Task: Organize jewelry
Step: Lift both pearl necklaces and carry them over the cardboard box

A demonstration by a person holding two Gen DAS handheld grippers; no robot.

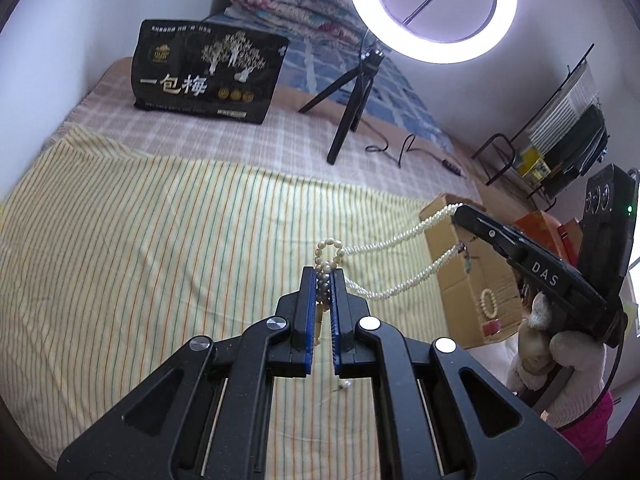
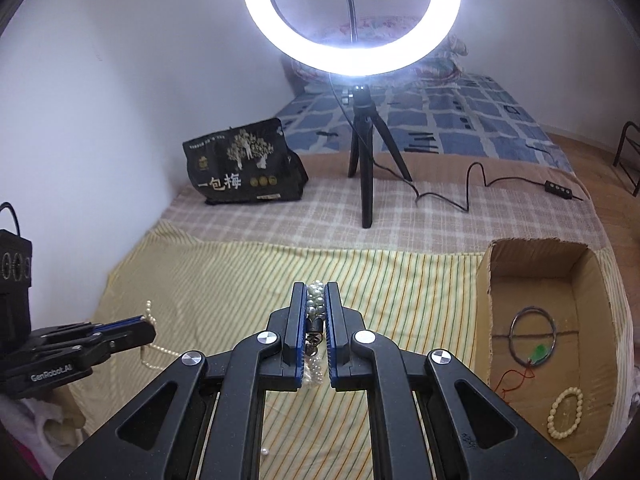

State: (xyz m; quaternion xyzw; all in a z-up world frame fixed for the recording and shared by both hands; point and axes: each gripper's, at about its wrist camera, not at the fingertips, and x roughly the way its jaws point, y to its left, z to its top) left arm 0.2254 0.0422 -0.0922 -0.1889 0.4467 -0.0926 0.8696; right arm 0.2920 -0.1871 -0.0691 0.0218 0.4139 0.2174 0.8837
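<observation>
Both claws pinch one pearl necklace (image 1: 384, 246) above the striped cloth (image 1: 140, 240): left gripper (image 1: 325, 276) clamps one end, right gripper (image 2: 317, 292) the other. Bare cloth spreads leftward. Farther right, the cardboard box (image 2: 496, 280) holds a bead bracelet (image 2: 565, 412) and bangle (image 2: 532, 332).

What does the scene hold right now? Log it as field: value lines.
left gripper: shut on one end of the pearl necklace
right gripper: shut on the other end
necklace state: strung in the air between both grippers, above the striped cloth
cardboard box: open, holding a metal ring and a bead bracelet
loose pearl: on the cloth
</observation>
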